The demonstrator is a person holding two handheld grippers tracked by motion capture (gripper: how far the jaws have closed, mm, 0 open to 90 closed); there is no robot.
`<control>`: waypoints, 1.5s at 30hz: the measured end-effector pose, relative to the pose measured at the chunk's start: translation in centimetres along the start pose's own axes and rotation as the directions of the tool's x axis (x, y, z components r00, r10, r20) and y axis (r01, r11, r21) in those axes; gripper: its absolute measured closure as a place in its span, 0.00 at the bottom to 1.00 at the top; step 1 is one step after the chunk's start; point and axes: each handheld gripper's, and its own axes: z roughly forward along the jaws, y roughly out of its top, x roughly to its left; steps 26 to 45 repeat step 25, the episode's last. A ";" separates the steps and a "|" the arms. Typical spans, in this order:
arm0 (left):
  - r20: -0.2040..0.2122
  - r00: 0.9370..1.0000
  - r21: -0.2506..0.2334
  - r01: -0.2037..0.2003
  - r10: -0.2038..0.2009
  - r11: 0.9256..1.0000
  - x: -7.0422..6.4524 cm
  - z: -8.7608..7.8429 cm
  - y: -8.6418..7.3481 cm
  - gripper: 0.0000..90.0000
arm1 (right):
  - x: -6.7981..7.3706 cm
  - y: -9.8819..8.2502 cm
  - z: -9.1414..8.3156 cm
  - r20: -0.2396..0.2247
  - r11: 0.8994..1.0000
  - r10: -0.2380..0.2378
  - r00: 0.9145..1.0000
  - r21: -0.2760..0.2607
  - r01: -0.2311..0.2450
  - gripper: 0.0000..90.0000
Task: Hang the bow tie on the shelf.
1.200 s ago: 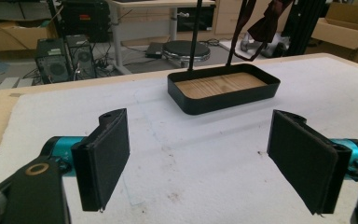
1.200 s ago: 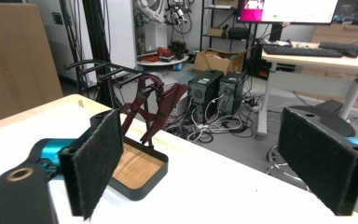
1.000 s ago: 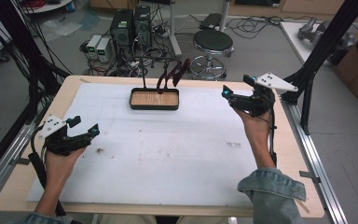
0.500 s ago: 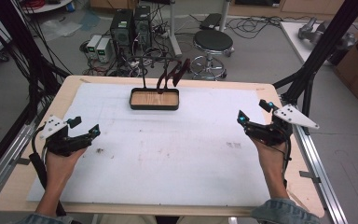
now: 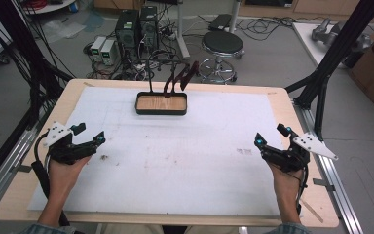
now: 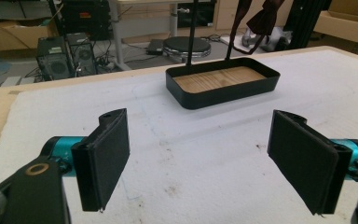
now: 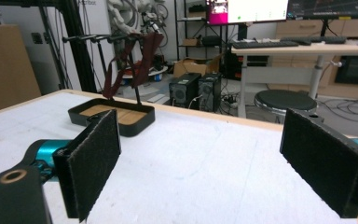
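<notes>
While the tray (image 5: 161, 104) with its thin stand (image 5: 150, 75) and hanging dark red straps (image 5: 181, 78) sits at upper centre of the high view, far back on the counter (image 5: 39, 195), both grippers wait wide-jawed and empty: left gripper (image 5: 88, 145) at lower left, right gripper (image 5: 271, 147) at lower right. Likely risks: a long reach could nudge the light tray, tip the stand, or snag a strap.

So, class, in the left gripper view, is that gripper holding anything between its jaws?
No: the left gripper stands open, jaws wide apart over the bare white mat, with the black tray farther off.
</notes>
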 end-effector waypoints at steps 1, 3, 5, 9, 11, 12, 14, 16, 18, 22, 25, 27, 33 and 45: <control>0.000 1.000 0.000 0.000 0.000 1.000 0.0 0.0 0.0 0.23 | 0.0 0.0 0.0 0.000 1.000 0.000 1.000 0.000 0.000 0.13; -0.001 1.000 0.000 0.001 -0.001 1.000 0.0 0.0 0.0 0.23 | -0.1 -1.0 -0.3 0.010 1.000 0.005 1.000 0.011 -0.005 0.13; -0.001 1.000 -0.001 0.001 -0.001 1.000 0.0 0.0 0.0 0.23 | -0.1 -1.4 -0.3 0.009 1.000 0.011 1.000 0.019 -0.012 0.12; -0.002 1.000 0.000 -0.001 0.001 1.000 0.0 -0.1 -0.1 0.23 | -0.2 -2.5 -0.6 0.016 0.999 0.018 1.000 0.037 -0.019 0.13; -0.003 1.000 0.004 -0.003 0.003 1.000 -0.1 0.0 -0.2 0.23 | 0.0 -3.3 -0.7 0.014 0.998 0.032 0.999 0.045 -0.032 0.13; -0.003 1.000 0.004 -0.003 0.003 1.000 -0.1 0.0 -0.2 0.24 | 0.0 -3.3 -0.7 0.014 0.998 0.032 0.999 0.045 -0.032 0.13; -0.004 1.000 0.006 -0.003 0.003 1.000 -0.1 0.0 -0.2 0.23 | 0.2 -4.1 -0.6 0.015 0.997 0.035 0.999 0.063 -0.036 0.13; -0.003 1.000 0.007 -0.003 0.003 1.000 -0.1 0.0 -0.2 0.23 | 0.2 -4.3 -0.6 0.014 0.997 0.036 0.999 0.067 -0.037 0.13; -0.004 1.000 0.010 -0.007 0.007 1.000 -0.1 0.0 -0.3 0.24 | 0.2 -4.7 -0.6 0.012 0.997 0.040 0.999 0.069 -0.041 0.13; -0.005 1.000 0.011 -0.008 0.008 1.000 -0.1 0.0 -0.3 0.23 | 0.3 -5.3 -0.5 0.013 0.994 0.053 0.999 0.096 -0.054 0.13; -0.004 1.000 0.014 -0.006 0.006 1.000 -0.1 0.0 -0.3 0.23 | 0.2 -5.3 -0.5 0.016 0.994 0.055 0.998 0.092 -0.057 0.13; -0.004 1.000 0.014 -0.006 0.006 1.000 -0.1 0.0 -0.3 0.23 | 0.2 -5.3 -0.5 0.016 0.994 0.055 0.998 0.092 -0.057 0.13; -0.004 1.000 0.014 -0.006 0.006 1.000 -0.1 0.0 -0.3 0.23 | 0.2 -5.3 -0.5 0.016 0.994 0.055 0.998 0.092 -0.057 0.13; -0.004 1.000 0.014 -0.006 0.006 1.000 -0.1 0.0 -0.3 0.23 | 0.2 -5.3 -0.5 0.016 0.994 0.055 0.998 0.092 -0.057 0.13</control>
